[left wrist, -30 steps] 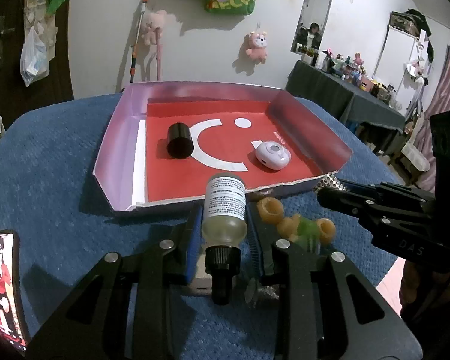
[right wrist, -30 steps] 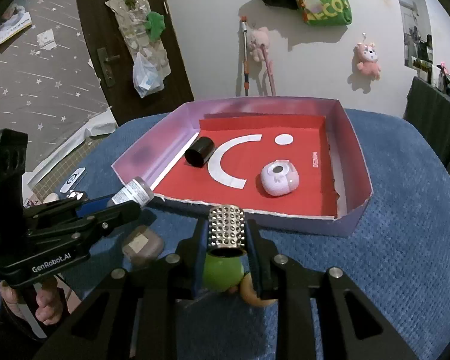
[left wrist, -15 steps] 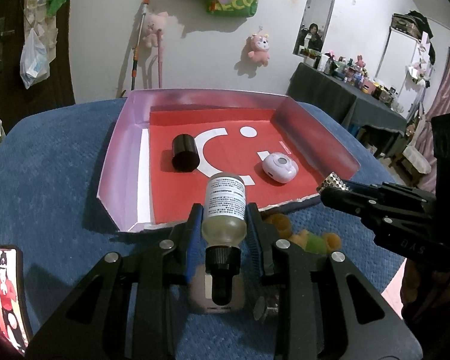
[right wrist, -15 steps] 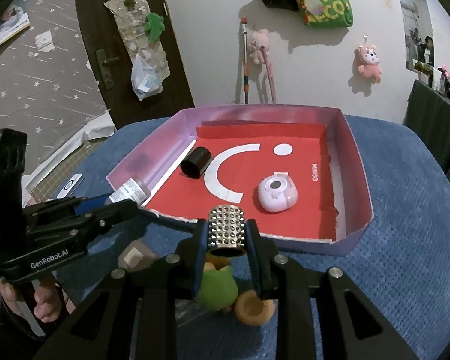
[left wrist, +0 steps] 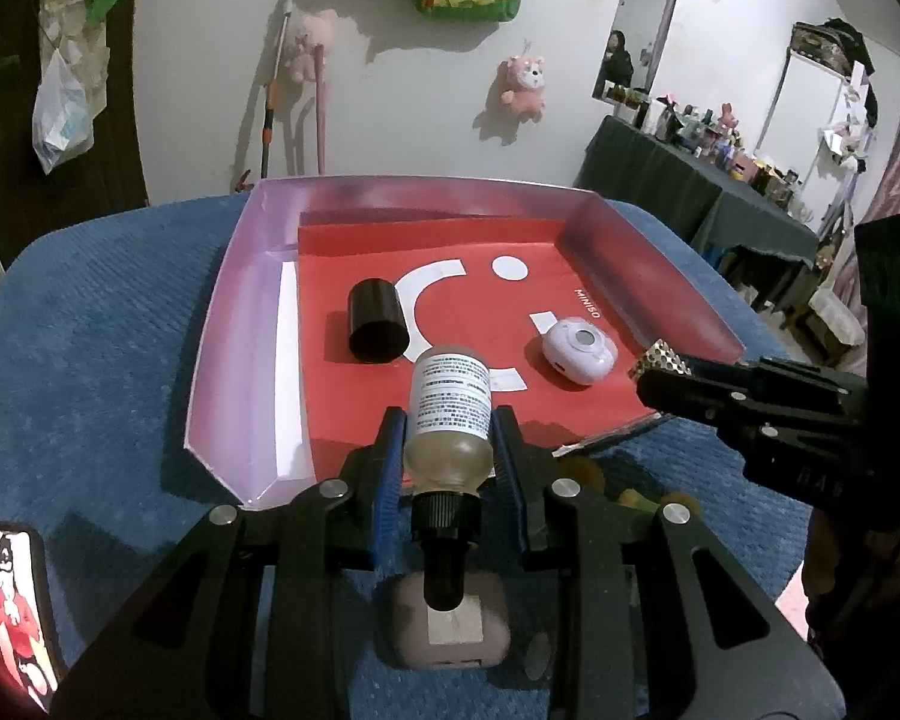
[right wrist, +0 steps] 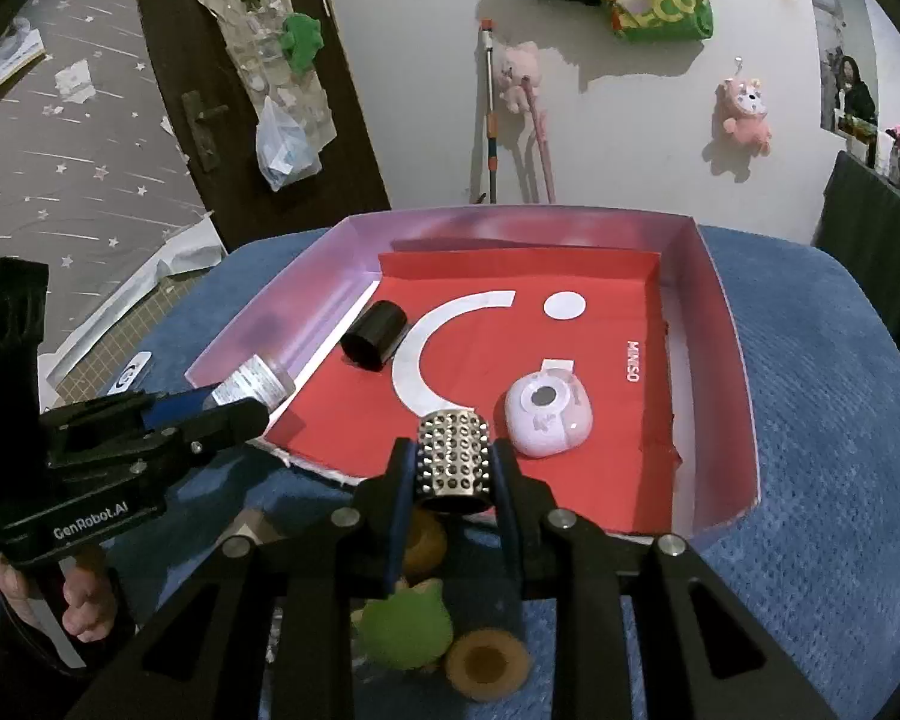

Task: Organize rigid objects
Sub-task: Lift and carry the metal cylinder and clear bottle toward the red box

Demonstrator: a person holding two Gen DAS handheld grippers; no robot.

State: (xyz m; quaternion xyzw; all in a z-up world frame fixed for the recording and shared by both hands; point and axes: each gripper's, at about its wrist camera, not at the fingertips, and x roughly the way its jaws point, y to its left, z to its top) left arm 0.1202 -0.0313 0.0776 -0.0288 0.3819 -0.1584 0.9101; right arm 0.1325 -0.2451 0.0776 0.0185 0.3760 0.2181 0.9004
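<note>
Two grippers show, and each one holds one thing. Nearest, under the left gripper (left wrist: 450, 450), one small grey case (left wrist: 450, 630) lies on the blue cloth (left wrist: 90, 360). Under the right gripper (right wrist: 453, 468) sit one green toy (right wrist: 405, 624) and two tan rings (right wrist: 486, 663), also on the cloth, near the tray's front edge.

The left gripper is squeezed tight on one little bottle (left wrist: 450, 402). The bottle's black cap points back at the camera and its white label end sticks out over the front edge of the tray (left wrist: 234, 330). The right gripper is squeezed tight on one shiny tube with dots (right wrist: 455, 459). It pokes out past the fingertips, over the tray's front edge too. One hand (right wrist: 84, 600) holds the left gripper's handle.

Farther on, inside the tray, two things lie on the red floor. One black tube (left wrist: 377, 330) lies on its side toward the left wall. One pale purple round case (left wrist: 579, 348) lies toward the right wall. They are well apart, and both are beyond the held things.
</note>
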